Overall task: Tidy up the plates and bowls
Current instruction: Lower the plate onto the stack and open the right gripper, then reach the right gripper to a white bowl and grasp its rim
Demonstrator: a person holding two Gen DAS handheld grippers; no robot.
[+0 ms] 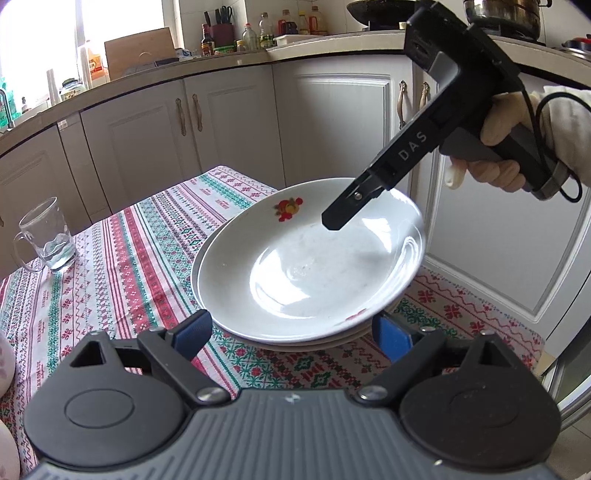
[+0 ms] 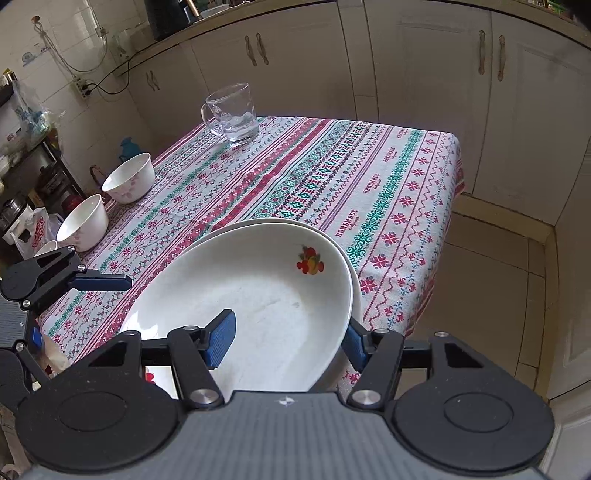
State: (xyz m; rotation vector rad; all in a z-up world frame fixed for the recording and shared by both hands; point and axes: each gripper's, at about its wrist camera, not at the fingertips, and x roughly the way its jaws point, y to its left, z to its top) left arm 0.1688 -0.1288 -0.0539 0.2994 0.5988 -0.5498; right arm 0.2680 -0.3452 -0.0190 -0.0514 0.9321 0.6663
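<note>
I am seeing a glass mug [image 2: 232, 113] standing upright at the far left of the patterned tablecloth [image 2: 332, 173] | white cabinets [image 2: 421, 74] lining the far side | bottles [image 1: 258, 35] and a knife block [image 1: 221, 29] sitting on the far counter [image 1: 229, 61] | a pot [image 1: 506, 16] resting far right.

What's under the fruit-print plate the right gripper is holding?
Under the fruit-print plate, gripped at its rim by the right gripper, sit more white plates; only their rims show. Their faces and exact count are covered.
</note>
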